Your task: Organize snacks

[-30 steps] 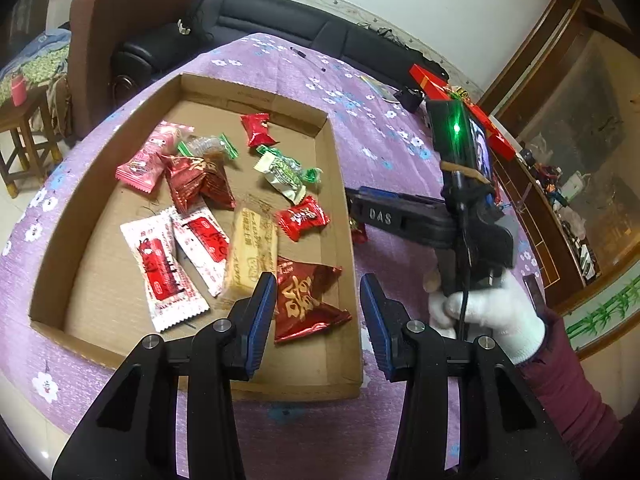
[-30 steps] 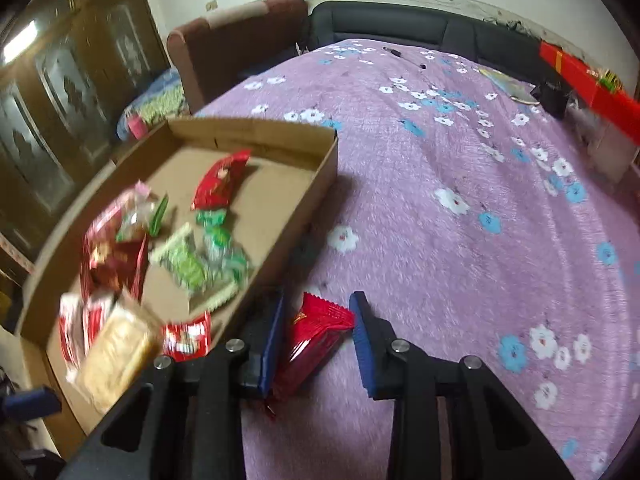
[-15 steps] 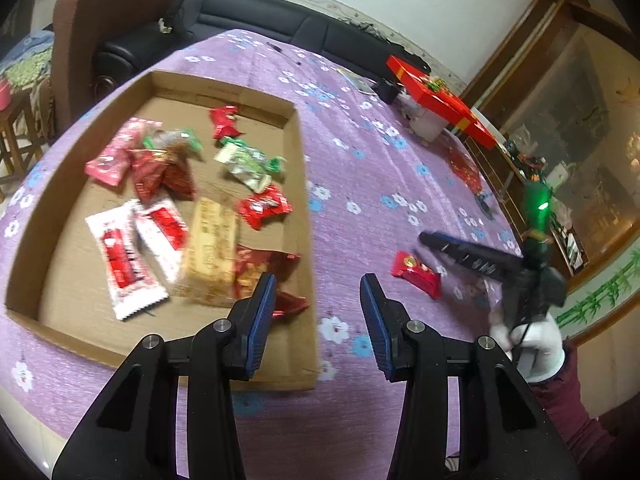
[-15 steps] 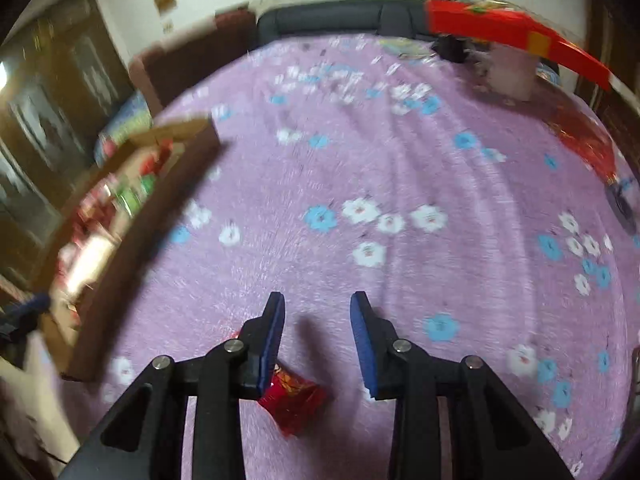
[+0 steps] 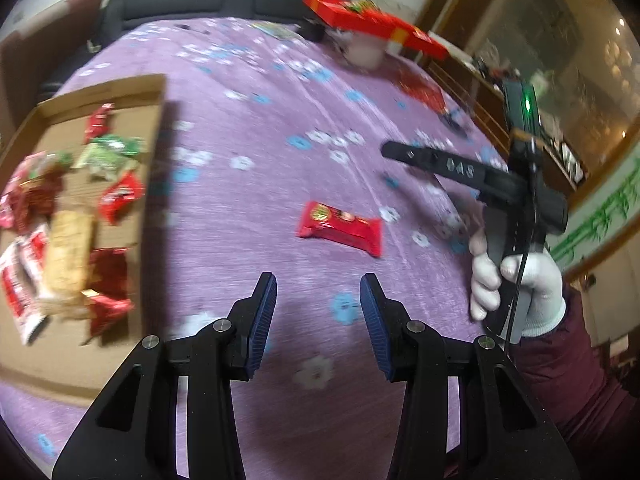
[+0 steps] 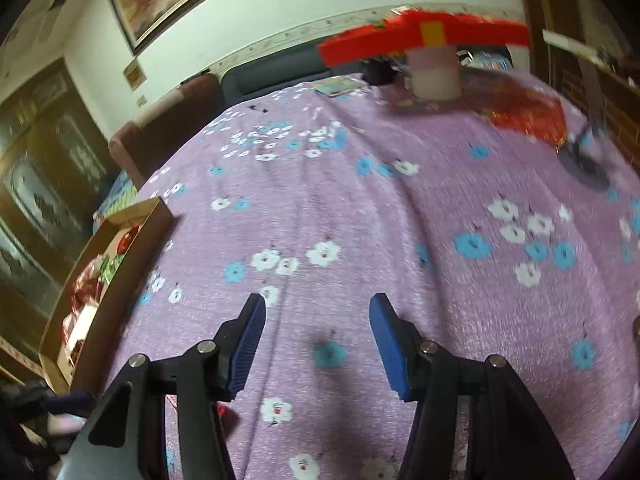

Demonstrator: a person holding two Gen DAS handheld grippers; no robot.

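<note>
A red snack packet (image 5: pixel 340 226) lies flat on the purple flowered cloth (image 5: pixel 248 208), to the right of the cardboard tray (image 5: pixel 100 90). The tray holds several red, green and beige snacks. My left gripper (image 5: pixel 318 300) hovers over the cloth just short of the packet, open and empty. My right gripper (image 6: pixel 316 316) is opening over bare cloth with nothing between its fingers. Only a red scrap of packet (image 6: pixel 222 412) shows under its left finger. In the left wrist view a white-gloved hand (image 5: pixel 520 280) holds the right gripper beyond the packet.
A long red box (image 5: pixel 372 24) rests on a white tub (image 5: pixel 364 52) at the table's far side. A shiny red bag (image 6: pixel 528 116) lies near it. A dark sofa (image 5: pixel 200 0) and a brown armchair stand behind the table. The tray (image 6: pixel 136 216) is at the left edge.
My right gripper has let go of the red packet, which now lies on the cloth, and has swung right with wider jaws. My left gripper has moved from over the tray to the cloth.
</note>
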